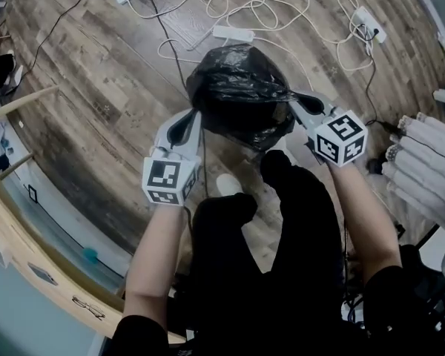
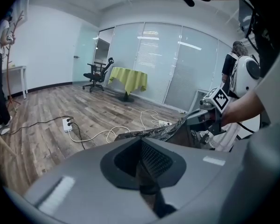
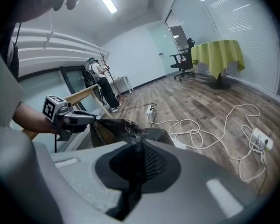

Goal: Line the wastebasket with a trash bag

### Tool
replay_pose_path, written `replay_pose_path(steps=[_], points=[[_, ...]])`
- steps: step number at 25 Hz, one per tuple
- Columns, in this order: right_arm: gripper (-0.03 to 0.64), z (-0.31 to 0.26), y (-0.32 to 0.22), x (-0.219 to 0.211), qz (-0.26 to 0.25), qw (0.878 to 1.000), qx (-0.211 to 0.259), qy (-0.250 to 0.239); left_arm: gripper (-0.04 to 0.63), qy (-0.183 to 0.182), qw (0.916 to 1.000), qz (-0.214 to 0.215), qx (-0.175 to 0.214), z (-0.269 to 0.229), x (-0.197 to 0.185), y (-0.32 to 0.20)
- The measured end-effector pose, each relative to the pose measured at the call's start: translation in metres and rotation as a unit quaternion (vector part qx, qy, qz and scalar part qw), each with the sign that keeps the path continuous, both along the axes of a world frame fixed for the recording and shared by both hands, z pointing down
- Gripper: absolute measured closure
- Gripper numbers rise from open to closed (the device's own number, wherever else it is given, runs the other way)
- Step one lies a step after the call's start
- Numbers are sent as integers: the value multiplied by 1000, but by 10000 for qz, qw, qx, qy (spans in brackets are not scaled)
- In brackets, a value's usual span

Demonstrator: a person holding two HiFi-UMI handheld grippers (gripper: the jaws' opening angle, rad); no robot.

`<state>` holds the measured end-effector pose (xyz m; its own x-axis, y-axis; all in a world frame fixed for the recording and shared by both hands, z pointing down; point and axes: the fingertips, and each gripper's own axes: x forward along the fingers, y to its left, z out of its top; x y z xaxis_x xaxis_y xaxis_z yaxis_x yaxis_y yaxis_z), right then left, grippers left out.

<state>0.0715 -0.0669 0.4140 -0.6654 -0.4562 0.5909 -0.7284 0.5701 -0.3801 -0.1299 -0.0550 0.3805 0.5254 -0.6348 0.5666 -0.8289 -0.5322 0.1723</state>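
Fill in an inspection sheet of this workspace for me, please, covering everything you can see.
Surface: wood-plank floor; no table in use.
Job's things: black trash bag held stretched between both grippers; wastebasket cannot be made out.
Clutter: white padded shapes at the right edge of the head view.
Grippers: left gripper and right gripper are each shut on the bag's edge.
Cables: white cables and a power strip lie loose on the floor beyond the bag.
Surroundings: office chair, table with yellow-green cloth, glass partition.
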Motion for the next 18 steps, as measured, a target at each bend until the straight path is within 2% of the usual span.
replay_pose_path(steps=[9, 18], points=[[615, 111, -28, 7, -546, 9973, 466, 165, 589, -235, 9990, 158, 357, 126, -30, -19], [615, 182, -58, 27, -449, 9952, 872, -34, 589, -307, 9970, 207, 680, 213, -63, -39]])
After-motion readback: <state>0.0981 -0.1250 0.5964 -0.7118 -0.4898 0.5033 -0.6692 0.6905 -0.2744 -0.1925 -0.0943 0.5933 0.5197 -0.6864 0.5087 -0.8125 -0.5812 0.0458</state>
